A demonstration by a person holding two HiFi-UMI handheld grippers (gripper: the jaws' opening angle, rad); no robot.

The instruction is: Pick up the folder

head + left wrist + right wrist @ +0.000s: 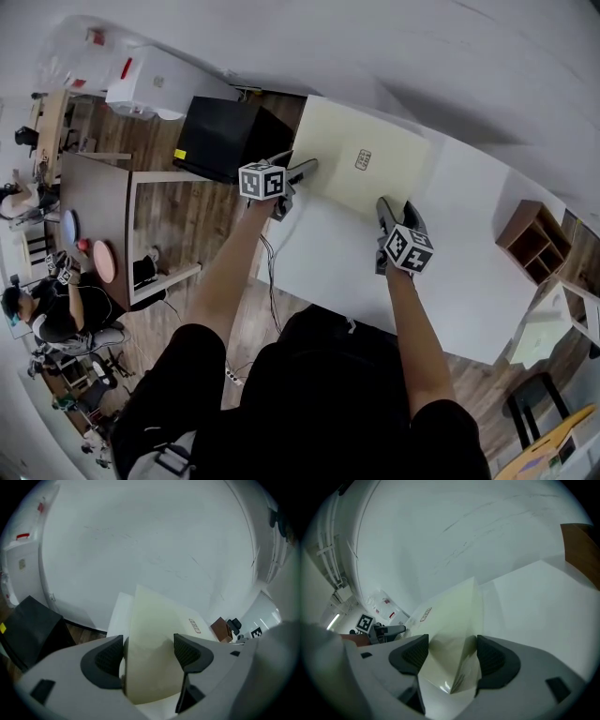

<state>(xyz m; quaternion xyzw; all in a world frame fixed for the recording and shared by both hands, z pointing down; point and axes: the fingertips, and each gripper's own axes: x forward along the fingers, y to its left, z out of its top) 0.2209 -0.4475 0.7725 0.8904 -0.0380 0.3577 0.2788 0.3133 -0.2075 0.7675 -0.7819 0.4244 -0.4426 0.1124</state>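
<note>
White and smooth, our worktop [469, 272] carries the folder [361, 173] on its far left part. It is a pale cream, flat rectangle with a small printed label [363, 159]. We reach both bare forearms forward. Our left tongs [302, 172] sit at its near left corner and our right tongs [384, 208] at its near edge. Each pair of ribbed dark pads [110, 656] stands apart, with the folder's thin edge between them.
</note>
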